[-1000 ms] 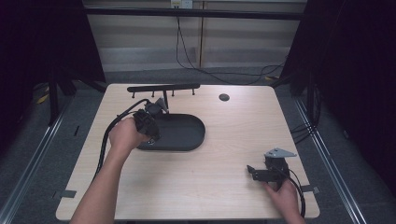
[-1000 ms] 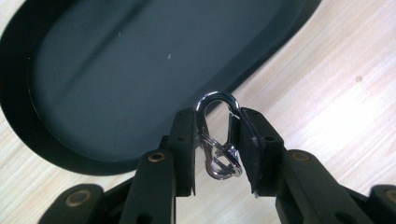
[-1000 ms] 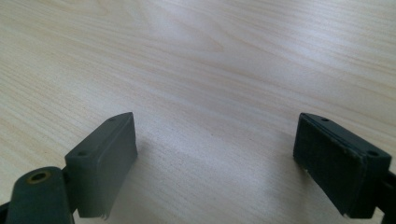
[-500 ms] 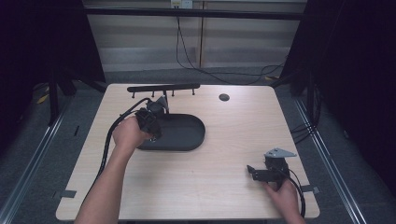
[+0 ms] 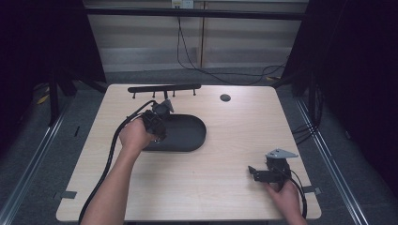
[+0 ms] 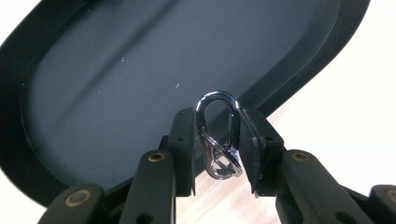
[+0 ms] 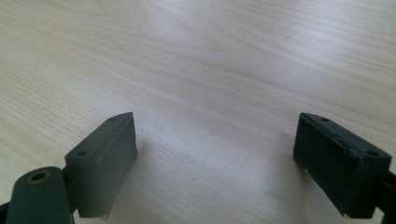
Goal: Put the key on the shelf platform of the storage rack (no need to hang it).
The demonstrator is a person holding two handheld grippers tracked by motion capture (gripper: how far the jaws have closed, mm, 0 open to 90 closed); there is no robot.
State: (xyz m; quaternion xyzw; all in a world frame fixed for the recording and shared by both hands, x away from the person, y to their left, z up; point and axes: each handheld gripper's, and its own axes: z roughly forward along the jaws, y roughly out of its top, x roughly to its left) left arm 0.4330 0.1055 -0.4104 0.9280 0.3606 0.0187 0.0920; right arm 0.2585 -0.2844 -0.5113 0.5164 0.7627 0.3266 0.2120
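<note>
- The left gripper [image 6: 217, 154] pinches a shiny metal clip [image 6: 218, 137] over the black tray's [image 6: 140, 79] near rim.
- Released here, the clip may land on the table instead.
- The right gripper [image 7: 215, 163] rests open, empty.

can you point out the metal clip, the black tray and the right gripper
metal clip [image 6: 218, 140], left gripper view, its shiny loop between the gripper's pads
black tray [image 5: 185, 133], high view, bare floor of the tray
right gripper [image 7: 215, 163], right gripper view, the gap midway between its open fingertips

A lab-like recording booth: a lone wooden table [image 5: 197, 187] ringed by black curtains [image 5: 356, 70], with loose wall cables [image 5: 187, 51].
</note>
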